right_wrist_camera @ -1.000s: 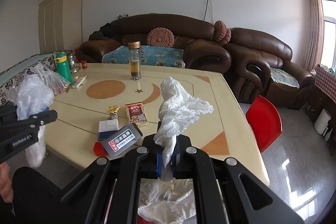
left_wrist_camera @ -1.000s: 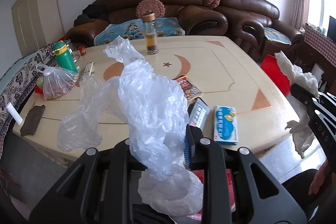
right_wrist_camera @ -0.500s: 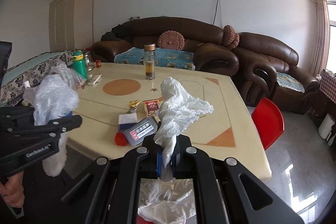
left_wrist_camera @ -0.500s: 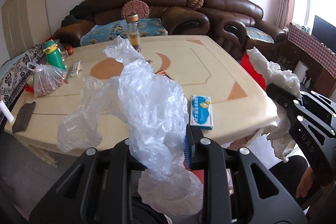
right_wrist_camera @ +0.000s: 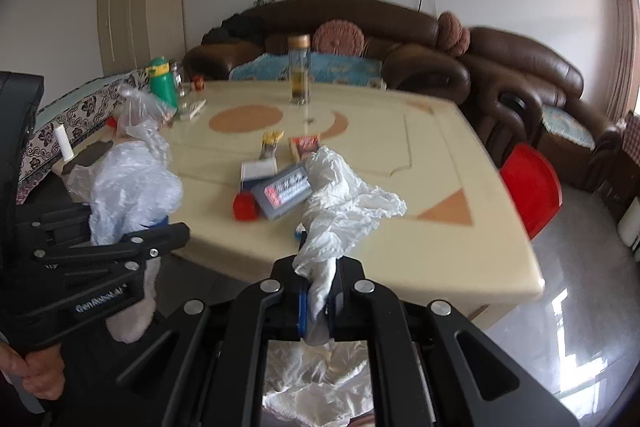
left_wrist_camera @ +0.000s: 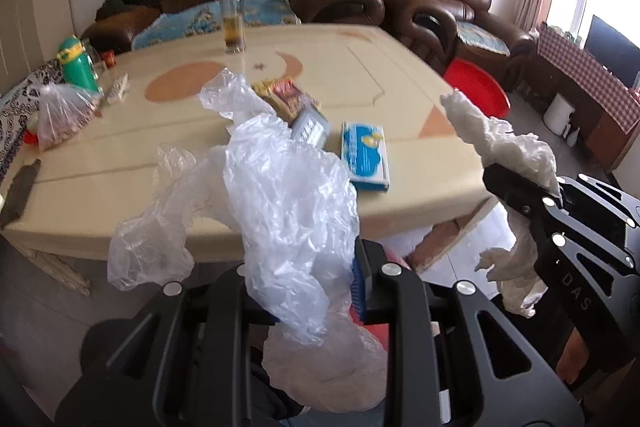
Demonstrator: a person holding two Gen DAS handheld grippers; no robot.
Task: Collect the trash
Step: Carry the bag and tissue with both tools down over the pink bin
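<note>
A: Clear plastic, a crumpled bag (left_wrist_camera: 288, 195), sat pinched in the left gripper (left_wrist_camera: 316, 283); the right gripper (right_wrist_camera: 318, 301) was clamped on a wad of white tissue (right_wrist_camera: 340, 203). Both pieces hung off the table (right_wrist_camera: 480, 247), just ahead of the fingers. The step looked like carrying away

B: No bin showed, so the next move called for finding one. The right view alone showed a red cap (right_wrist_camera: 245, 207) beyond its tips; the left view alone showed a blue box (left_wrist_camera: 365, 155) past the bag
</note>
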